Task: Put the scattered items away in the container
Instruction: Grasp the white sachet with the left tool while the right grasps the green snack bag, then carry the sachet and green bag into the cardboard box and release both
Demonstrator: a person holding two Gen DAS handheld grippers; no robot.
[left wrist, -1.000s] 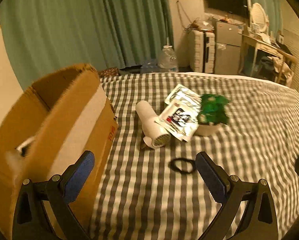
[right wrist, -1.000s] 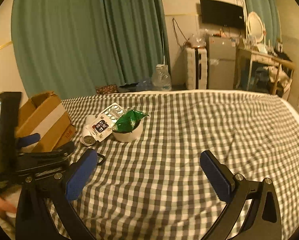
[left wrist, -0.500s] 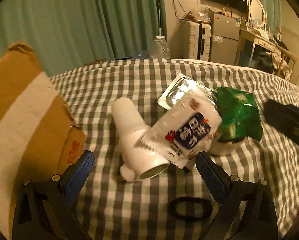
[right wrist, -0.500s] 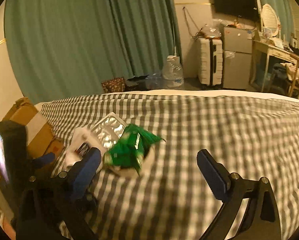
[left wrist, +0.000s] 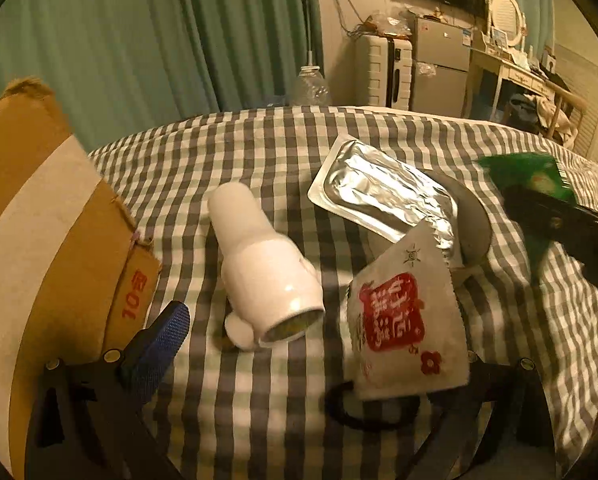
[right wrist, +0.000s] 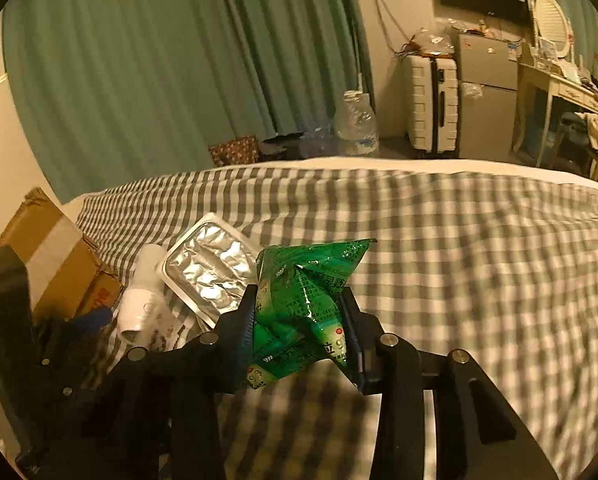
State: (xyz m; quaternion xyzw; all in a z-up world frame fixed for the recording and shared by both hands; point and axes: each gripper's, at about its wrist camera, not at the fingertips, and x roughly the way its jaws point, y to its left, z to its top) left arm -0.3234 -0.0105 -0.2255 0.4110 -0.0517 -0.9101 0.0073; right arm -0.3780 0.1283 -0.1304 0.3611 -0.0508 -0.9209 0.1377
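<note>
Right gripper (right wrist: 299,332) clamped on crumpled green packet (right wrist: 303,312); left gripper (left wrist: 299,344) spread wide. Risk: slick foil slipping out before reaching cardboard box (right wrist: 47,256) far left.

A second ago both my grippers hung wide open, back from the pile. Now my right gripper (right wrist: 299,320) is clamped on the green packet (right wrist: 303,308), which is up off the bowl (left wrist: 473,224) it lay in; the bowl's inside now shows. My left gripper (left wrist: 319,356) is in close over the items, its jaws no narrower than before. The white sachet (left wrist: 407,320) is flipped, showing a red label, and stands against my left gripper's right finger, off the dryer (left wrist: 267,268).
</note>
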